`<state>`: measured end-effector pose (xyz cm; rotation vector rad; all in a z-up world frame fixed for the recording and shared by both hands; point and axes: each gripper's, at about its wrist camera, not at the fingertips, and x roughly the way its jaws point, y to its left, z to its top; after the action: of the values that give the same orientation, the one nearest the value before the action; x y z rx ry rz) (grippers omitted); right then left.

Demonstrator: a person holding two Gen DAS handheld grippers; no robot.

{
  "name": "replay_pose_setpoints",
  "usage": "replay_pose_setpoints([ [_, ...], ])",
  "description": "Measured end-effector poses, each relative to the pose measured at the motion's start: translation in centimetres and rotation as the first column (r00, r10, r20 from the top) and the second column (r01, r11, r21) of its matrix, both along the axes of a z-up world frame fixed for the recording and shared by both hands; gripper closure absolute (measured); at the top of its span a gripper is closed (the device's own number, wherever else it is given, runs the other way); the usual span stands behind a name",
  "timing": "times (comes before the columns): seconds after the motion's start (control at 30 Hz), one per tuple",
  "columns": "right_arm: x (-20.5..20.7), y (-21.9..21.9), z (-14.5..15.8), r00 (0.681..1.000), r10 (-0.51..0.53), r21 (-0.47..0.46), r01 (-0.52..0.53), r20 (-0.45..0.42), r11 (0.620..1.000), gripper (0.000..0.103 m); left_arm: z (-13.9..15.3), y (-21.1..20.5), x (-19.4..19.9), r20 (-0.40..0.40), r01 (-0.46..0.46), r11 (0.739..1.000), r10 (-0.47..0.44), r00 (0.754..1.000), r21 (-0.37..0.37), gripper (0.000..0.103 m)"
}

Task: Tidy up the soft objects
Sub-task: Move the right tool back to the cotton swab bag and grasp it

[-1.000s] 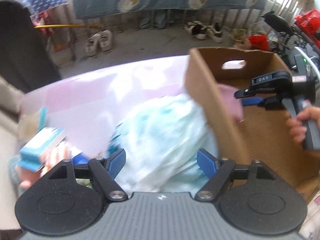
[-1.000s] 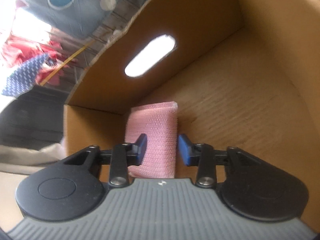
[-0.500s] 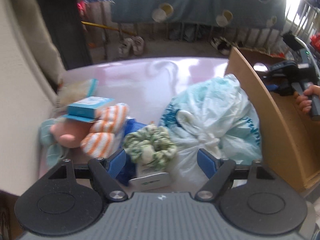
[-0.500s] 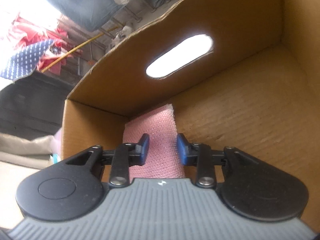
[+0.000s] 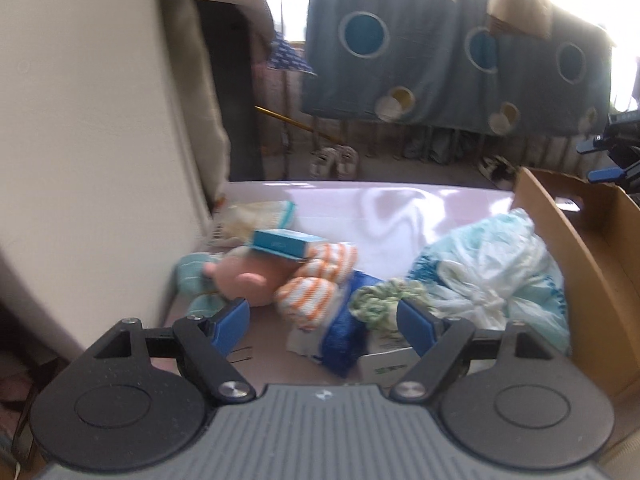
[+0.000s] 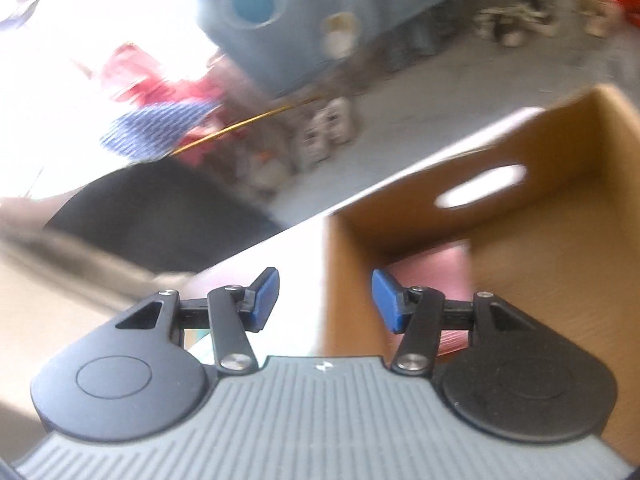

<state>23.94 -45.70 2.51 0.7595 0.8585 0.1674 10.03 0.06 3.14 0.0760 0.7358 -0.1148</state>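
Note:
A pile of soft things lies on the pale table [image 5: 360, 208]: a pink plush toy [image 5: 244, 276], orange-striped socks [image 5: 316, 280], a green scrunchie [image 5: 384, 296], a blue cloth [image 5: 344, 332] and a knotted light-blue plastic bag [image 5: 492, 272]. My left gripper [image 5: 324, 322] is open and empty just in front of the pile. The cardboard box [image 5: 576, 256] stands at the right and also shows in the right wrist view [image 6: 540, 216]. A pink cloth [image 6: 436, 268] lies inside it. My right gripper [image 6: 324, 300] is open and empty above the box's left wall.
A blue-topped small carton [image 5: 284, 242] rests on the plush toy. A cream pack [image 5: 260, 220] lies behind it. A beige wall [image 5: 100, 140] stands close at the left. My right gripper shows at the far right of the left wrist view [image 5: 612, 156].
My right gripper has opened, let go of the pink cloth and pulled back up out of the box. My left gripper has drawn back and swung left from the plastic bag toward the pile.

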Motion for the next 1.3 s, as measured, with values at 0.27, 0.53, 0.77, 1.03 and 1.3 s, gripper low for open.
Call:
replay_pose_setpoints([
  [0.27,7.9,16.8,-0.4,0.96,0.28,0.082,-0.278,-0.021,0.957,0.047,-0.9,6.0,-1.1,0.045,-0.164,0.986,0.163,0.985,0.011,0.021],
  [0.53,18.1,31.7,-8.1,0.908,0.389,0.05,-0.386,-0.152,0.921,0.047,-3.0,13.3,-0.9,0.052,-0.303,0.953,0.301,0.952,0.031,0.021],
  [0.77,24.3,37.4,-14.5,0.909,0.345,-0.014,-0.358,-0.233,0.934,0.047,-5.0,16.6,-0.6,0.036,-0.326,0.945,0.326,0.945,0.001,0.026],
  [1.03,24.9,38.4,-17.1,0.916,0.361,0.086,-0.351,-0.177,0.932,0.084,-6.6,17.0,0.2,-0.022,-0.302,0.95,0.302,0.953,-0.073,0.048],
  [1.3,22.2,36.9,-9.7,0.94,0.335,0.118,-0.327,-0.06,0.938,0.091,-5.7,16.7,-0.7,-0.025,-0.268,0.953,0.267,0.963,-0.143,0.063],
])
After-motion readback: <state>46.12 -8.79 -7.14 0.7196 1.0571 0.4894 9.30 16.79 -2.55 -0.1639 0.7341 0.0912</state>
